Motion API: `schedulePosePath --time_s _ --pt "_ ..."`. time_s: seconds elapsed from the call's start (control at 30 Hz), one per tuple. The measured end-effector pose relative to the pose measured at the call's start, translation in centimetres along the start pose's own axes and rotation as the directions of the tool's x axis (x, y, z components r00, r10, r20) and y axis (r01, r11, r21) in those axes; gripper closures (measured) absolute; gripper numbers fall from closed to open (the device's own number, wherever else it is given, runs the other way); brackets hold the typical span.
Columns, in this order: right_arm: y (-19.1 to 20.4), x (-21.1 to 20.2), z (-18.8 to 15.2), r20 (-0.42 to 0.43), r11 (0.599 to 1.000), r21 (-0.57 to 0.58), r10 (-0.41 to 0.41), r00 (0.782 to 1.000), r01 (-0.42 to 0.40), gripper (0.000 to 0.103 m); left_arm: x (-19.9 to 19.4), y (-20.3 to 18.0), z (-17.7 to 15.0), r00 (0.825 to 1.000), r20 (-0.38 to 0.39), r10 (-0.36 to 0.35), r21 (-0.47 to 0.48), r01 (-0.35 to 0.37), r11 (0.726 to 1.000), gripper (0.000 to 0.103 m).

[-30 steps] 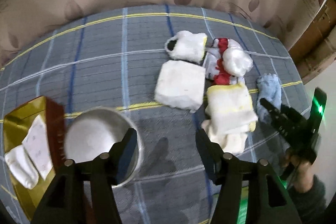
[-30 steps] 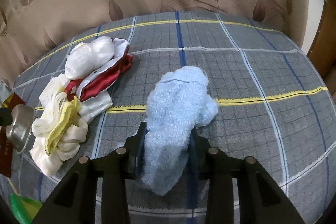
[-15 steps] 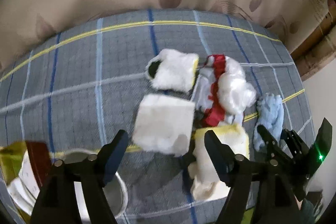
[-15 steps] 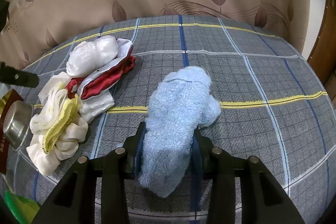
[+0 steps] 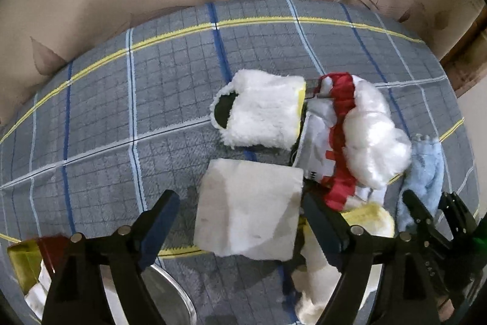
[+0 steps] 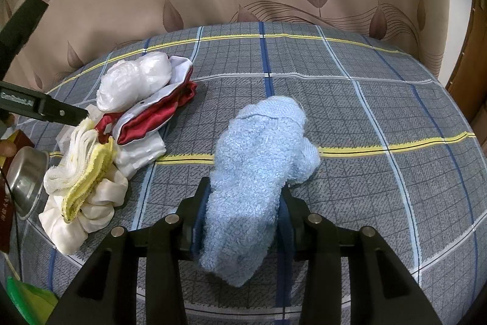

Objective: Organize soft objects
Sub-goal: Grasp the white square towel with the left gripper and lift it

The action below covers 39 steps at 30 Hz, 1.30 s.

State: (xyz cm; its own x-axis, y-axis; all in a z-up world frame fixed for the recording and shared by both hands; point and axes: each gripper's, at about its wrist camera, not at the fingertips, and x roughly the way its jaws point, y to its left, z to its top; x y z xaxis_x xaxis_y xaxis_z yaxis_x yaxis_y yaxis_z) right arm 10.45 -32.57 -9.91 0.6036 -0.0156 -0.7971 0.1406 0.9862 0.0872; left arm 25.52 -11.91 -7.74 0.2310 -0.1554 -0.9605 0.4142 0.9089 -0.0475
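- Right gripper: jaws clamped on blue towel, lying on plaid blanket; lift gently, avoiding drag.
- Left gripper: jaws apart around white folded cloth; close squarely mid-fold.

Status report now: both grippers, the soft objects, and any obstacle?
Left gripper open, white folded cloth between its fingers. Right gripper shut on light blue towel. Cloth pile and steel bowl lie to the left.
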Motion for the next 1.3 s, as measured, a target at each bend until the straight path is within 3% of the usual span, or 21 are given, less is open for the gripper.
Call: schedulePosePath --time_s 0.33,0.5,0.57,0.63,0.73,1.3 --pt "0.2 0.1 -0.1 -0.001 1.0 0.0 0.003 1.0 -0.003 0.062 2.2 -0.3 0.1 1.0 -0.011 -0.028 -0.014 0.028 1.0 0.016" --pt "0.5 0.1 0.0 -0.005 1.0 -0.012 0.009 1.0 -0.009 0.057 3.3 0.5 0.0 0.996 -0.053 -0.072 -0.108 0.066 0.992 0.016" --pt "0.8 0.1 0.0 -0.006 1.0 -0.02 0.0 1.0 0.0 0.057 3.1 0.5 -0.1 0.997 -0.034 -0.075 -0.117 0.071 0.991 0.017" --pt "0.7 0.1 0.0 -0.006 1.0 -0.017 0.003 1.0 -0.003 0.057 2.9 0.5 -0.4 0.997 -0.027 -0.075 -0.114 0.071 0.991 0.028" --pt "0.7 0.1 0.0 -0.006 1.0 -0.016 0.003 1.0 -0.003 0.057 2.6 0.5 -0.6 0.997 -0.014 -0.073 -0.127 0.071 0.989 0.031" --pt "0.7 0.1 0.0 -0.006 1.0 -0.015 0.005 1.0 -0.005 0.056 -2.3 2.9 -3.4 0.997 0.054 -0.05 -0.212 0.061 0.975 0.033"
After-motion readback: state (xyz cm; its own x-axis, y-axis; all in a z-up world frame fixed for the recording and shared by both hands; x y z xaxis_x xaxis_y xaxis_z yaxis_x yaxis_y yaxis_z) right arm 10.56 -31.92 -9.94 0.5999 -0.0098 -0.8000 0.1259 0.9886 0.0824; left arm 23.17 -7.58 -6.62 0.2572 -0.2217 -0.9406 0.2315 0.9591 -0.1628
